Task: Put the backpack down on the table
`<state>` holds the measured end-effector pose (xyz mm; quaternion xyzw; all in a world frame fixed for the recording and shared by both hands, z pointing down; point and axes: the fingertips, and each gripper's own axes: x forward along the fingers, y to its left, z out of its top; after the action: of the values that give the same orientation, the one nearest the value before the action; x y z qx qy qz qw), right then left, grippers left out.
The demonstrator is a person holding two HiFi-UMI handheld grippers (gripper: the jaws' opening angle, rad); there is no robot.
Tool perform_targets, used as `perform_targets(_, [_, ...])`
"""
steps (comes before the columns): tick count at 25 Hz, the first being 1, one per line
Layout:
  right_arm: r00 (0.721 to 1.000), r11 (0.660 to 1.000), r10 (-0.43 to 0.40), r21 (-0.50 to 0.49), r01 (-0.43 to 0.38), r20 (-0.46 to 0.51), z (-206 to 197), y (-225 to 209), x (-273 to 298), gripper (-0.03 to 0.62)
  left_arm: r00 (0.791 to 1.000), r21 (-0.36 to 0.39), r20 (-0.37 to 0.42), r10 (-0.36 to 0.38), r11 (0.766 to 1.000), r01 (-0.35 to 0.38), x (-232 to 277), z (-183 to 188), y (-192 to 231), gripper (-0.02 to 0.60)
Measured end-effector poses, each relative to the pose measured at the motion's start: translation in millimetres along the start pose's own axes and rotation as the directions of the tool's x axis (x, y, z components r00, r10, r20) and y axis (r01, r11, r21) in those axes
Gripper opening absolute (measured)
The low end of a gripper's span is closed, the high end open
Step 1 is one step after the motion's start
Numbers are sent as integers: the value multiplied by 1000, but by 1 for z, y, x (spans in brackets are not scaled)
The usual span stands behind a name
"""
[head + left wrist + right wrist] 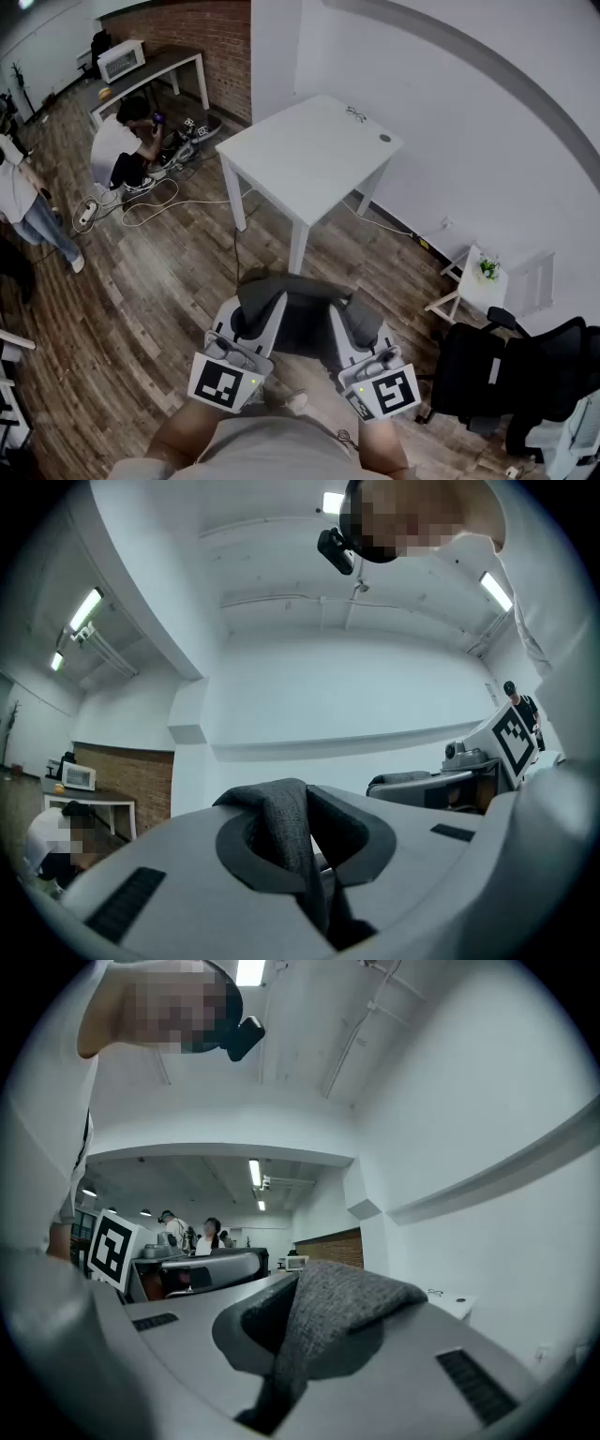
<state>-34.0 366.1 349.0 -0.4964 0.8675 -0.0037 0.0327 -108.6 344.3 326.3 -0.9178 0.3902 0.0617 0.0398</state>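
1. Table (309, 150): white, standing ahead of the person, top nearly bare, so there's room for the bag. Two tiny items are sitting at its far corner, too small to ID.
2. Backpack (302, 323): dark grey, hanging in the air betw. both grippers, over the wood floor (169, 281) and well short of the table. Not down yet. It's being carried at two points, prob. to keep it level for the set-down. Its body and bottom are mostly hiding under the grippers.
3. Left gripper (251, 314): jaws are nearly together, pinching a narrow grey strap (286, 822).
4. Right gripper (361, 323): jaws are clamping fully on a thicker fabric fold (342, 1312).
5. Can't tell whether those are shoulder straps or a top handle, as both are running down out of sight betw. the jaws.
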Motion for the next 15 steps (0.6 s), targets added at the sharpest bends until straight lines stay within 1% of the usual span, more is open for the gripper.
perform_targets(3, [1000, 1000, 11, -3, -11, -1, 1, 2, -6, 38, 1000, -2, -6, 7, 1000, -7, -3, 0, -5, 44])
perform_targets(6, [999, 999, 34, 17, -34, -3, 1, 2, -16, 40, 1000, -2, -12, 18, 1000, -18, -5, -1, -14, 44])
perform_targets(15, [995, 994, 102, 25, -102, 5, -2, 5, -44, 40, 997, 4, -26, 71, 997, -71, -13, -8, -38, 44])
